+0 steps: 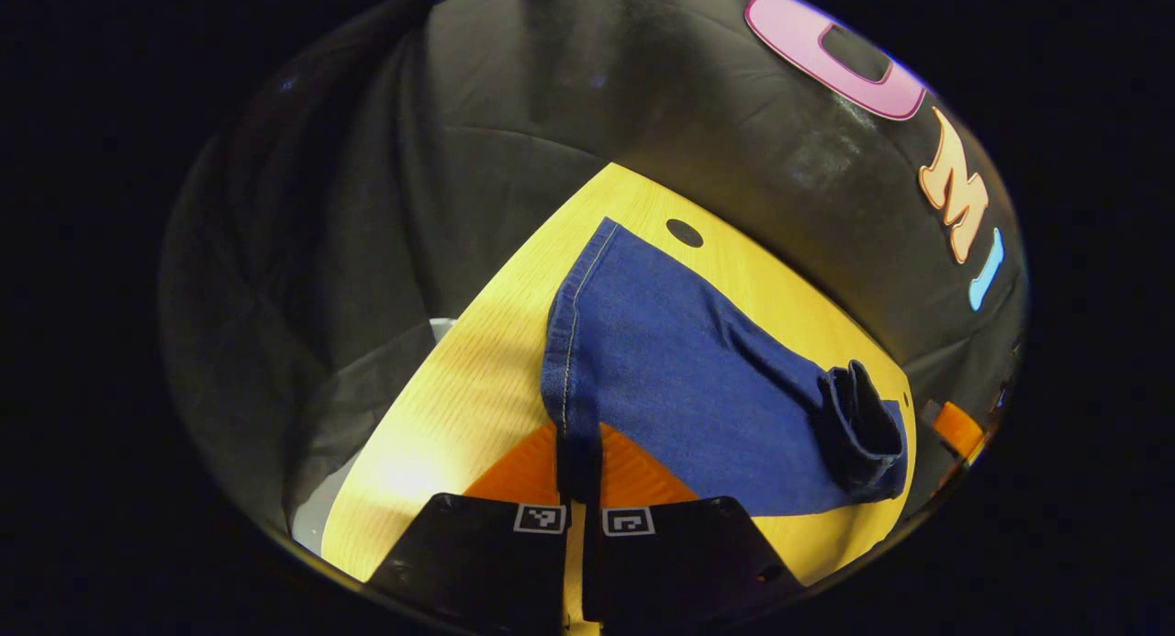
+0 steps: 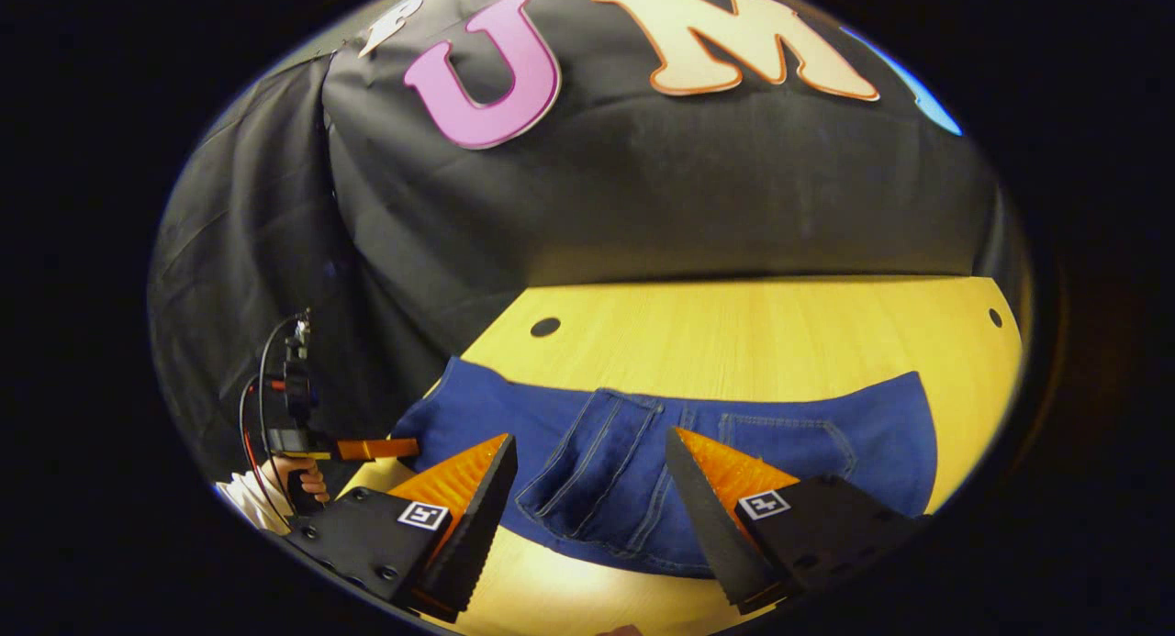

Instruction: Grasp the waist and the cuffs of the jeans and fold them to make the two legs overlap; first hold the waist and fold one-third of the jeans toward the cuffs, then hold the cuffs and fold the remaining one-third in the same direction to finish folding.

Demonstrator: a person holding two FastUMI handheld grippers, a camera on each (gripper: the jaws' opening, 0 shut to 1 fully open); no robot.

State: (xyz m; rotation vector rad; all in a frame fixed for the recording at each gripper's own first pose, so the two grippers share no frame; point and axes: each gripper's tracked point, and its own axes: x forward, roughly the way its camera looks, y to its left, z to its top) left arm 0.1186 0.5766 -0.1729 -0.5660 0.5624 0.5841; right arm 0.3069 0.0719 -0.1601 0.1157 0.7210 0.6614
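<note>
In the left gripper view, the left gripper (image 1: 580,475) is low over the wooden table (image 1: 477,379), and its two fingers are closed together on the hem edge of the jeans (image 1: 679,379), which lie flat on the table. In the right gripper view, the right gripper (image 2: 592,489) is above the waist part of the jeans (image 2: 643,452) with its fingers wide apart, holding nothing. At the left, a hand (image 2: 303,480) holds the other gripper at the end of the jeans. Two round holes (image 2: 544,327) are in the table behind the jeans.
</note>
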